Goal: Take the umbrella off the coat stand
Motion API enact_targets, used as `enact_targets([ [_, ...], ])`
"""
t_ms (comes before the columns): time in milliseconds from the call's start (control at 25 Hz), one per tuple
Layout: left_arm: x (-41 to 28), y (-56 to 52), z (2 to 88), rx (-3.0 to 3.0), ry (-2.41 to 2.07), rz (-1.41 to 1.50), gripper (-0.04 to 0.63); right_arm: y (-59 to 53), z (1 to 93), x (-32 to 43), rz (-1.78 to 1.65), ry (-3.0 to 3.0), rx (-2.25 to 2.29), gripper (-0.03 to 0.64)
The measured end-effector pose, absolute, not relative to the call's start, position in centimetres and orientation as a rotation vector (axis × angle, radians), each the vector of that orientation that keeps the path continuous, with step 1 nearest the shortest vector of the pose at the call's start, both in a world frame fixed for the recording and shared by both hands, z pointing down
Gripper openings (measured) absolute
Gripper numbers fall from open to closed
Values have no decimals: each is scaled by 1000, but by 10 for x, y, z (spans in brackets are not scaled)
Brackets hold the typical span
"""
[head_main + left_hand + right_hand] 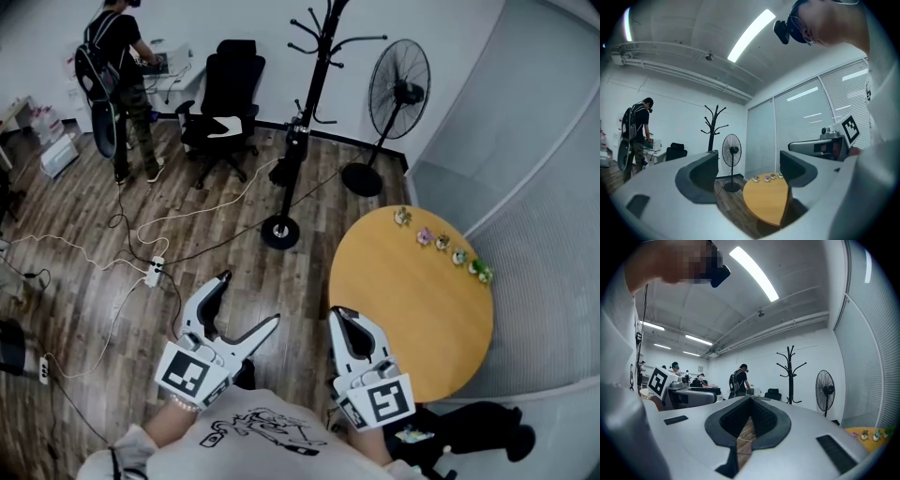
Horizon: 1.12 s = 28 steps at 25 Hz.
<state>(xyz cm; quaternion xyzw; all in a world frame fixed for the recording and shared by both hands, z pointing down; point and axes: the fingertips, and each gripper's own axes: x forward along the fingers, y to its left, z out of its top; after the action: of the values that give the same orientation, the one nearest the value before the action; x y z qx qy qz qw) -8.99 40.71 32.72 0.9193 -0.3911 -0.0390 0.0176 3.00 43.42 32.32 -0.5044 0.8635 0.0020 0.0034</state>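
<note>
The black coat stand (314, 94) rises from a round base on the wood floor, well ahead of both grippers. A dark, slim bundle (292, 141) hangs against its pole at mid height; it looks like the folded umbrella. My left gripper (249, 298) is held low near my body, jaws spread wide and empty. My right gripper (343, 314) is beside it with its jaws together, holding nothing. In the left gripper view the stand (712, 124) shows above the left jaw. In the right gripper view the stand (790, 376) shows bare upper hooks beyond the closed tips (749, 399).
A round wooden table (412, 300) with small figurines (441, 242) stands at my right. A pedestal fan (398, 89) is right of the stand, an office chair (225, 94) left of it. A person with a backpack (117, 75) stands at a desk. Cables and a power strip (155, 272) cross the floor.
</note>
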Motion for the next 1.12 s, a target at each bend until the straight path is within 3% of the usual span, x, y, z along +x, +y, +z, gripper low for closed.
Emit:
enact_targets([
  [1120,-145,217,324,2843,-1194,-121,407,239,314,-31,6,2749,-1564,15],
])
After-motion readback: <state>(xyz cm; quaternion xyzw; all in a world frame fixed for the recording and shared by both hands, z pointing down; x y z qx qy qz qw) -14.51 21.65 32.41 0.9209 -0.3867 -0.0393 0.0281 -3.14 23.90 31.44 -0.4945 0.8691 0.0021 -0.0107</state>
